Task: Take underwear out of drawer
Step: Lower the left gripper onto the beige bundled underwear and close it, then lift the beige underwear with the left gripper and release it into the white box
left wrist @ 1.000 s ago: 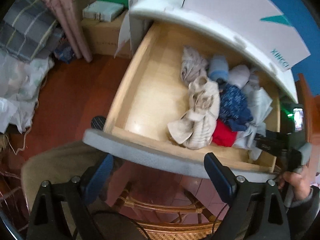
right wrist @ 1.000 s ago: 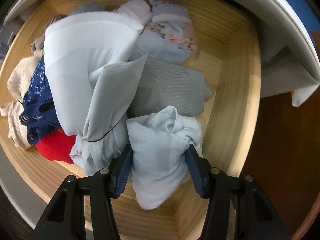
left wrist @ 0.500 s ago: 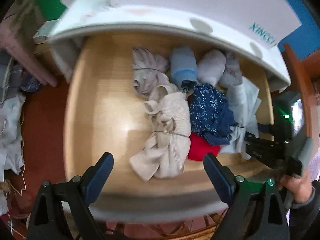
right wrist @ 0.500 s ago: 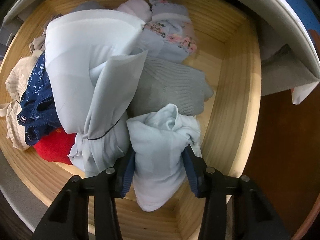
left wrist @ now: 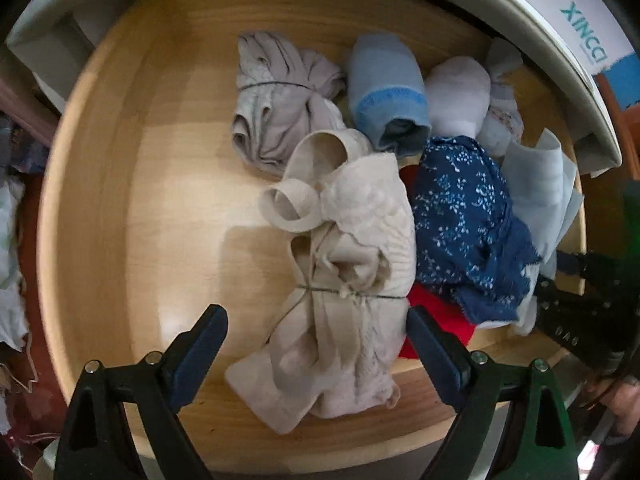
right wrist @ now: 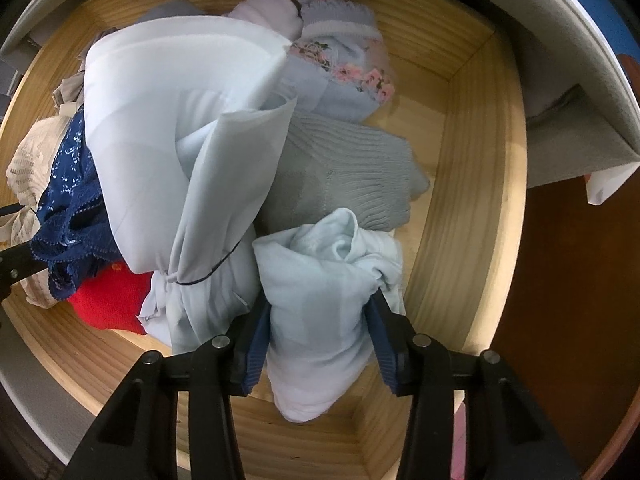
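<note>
Pale blue underwear roll (right wrist: 320,304) sits in the near right corner of the wooden drawer (right wrist: 476,216), squeezed between the pads of the right claw (right wrist: 318,336), which has just been closing on it and now pinches it at mid-body. Bulk of the roll bulges ahead of the pads; a tail hangs behind them.

Risk: soft fabric could slide out of the pinch on lifting, since the grip is on loose folds. The tied white bundle (right wrist: 188,160) presses against the roll's left side and could drag up with it.

Left claw (left wrist: 316,344) hangs wide open, gripping nothing, its pads either side of the cream tied bundle (left wrist: 348,280). Navy patterned piece (left wrist: 464,220) lies just right of it.
</note>
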{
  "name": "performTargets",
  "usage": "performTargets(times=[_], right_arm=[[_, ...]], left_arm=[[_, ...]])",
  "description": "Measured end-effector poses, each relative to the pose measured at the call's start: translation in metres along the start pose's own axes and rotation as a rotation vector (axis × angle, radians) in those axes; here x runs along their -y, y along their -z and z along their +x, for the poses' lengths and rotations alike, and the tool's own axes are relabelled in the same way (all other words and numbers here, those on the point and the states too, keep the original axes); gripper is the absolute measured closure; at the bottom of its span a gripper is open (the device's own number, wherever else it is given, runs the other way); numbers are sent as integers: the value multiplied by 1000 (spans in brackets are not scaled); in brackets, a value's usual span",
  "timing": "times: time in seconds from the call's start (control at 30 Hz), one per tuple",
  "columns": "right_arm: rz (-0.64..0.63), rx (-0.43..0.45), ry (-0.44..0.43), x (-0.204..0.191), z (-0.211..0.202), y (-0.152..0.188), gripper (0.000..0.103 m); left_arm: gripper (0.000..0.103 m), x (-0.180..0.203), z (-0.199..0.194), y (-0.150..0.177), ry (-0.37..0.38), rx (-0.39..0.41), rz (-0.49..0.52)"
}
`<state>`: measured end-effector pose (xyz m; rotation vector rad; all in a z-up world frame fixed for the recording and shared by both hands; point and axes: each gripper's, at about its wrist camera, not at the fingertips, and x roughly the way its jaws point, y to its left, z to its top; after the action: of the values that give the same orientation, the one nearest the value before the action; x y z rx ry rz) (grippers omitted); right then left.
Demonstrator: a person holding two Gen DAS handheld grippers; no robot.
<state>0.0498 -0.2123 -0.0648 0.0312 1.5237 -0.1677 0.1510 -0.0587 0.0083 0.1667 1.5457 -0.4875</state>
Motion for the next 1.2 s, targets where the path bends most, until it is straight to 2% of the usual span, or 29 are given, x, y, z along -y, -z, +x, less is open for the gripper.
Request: performTargets(times=[0.23, 0.43, 0.57, 0.6, 0.83, 1.03, 1.2], right_arm=[[-10, -21, 5, -3, 6, -10, 57], [-12, -13, 12, -4, 8, -16, 57], [-7, -1, 25, -6, 7, -10, 57], [-7, -1, 23, -6, 8, -11, 57], [-5, 12, 29, -5, 5, -5, 58], [-2, 11, 33, -8, 0, 3, 59], [39, 24, 4, 1, -4, 8, 67]], left_arm=[[10, -2, 14, -23, -15, -71, 14], [13, -4, 28, -34, -36, -92, 15], [36, 2, 35, -34, -32, -104, 13], [39, 1, 35, -35, -29, -107, 7], [47, 12, 33, -26, -78, -60, 27], [48, 16, 20, -15, -58, 0, 38], [48, 18, 0, -10, -38, 53, 50]])
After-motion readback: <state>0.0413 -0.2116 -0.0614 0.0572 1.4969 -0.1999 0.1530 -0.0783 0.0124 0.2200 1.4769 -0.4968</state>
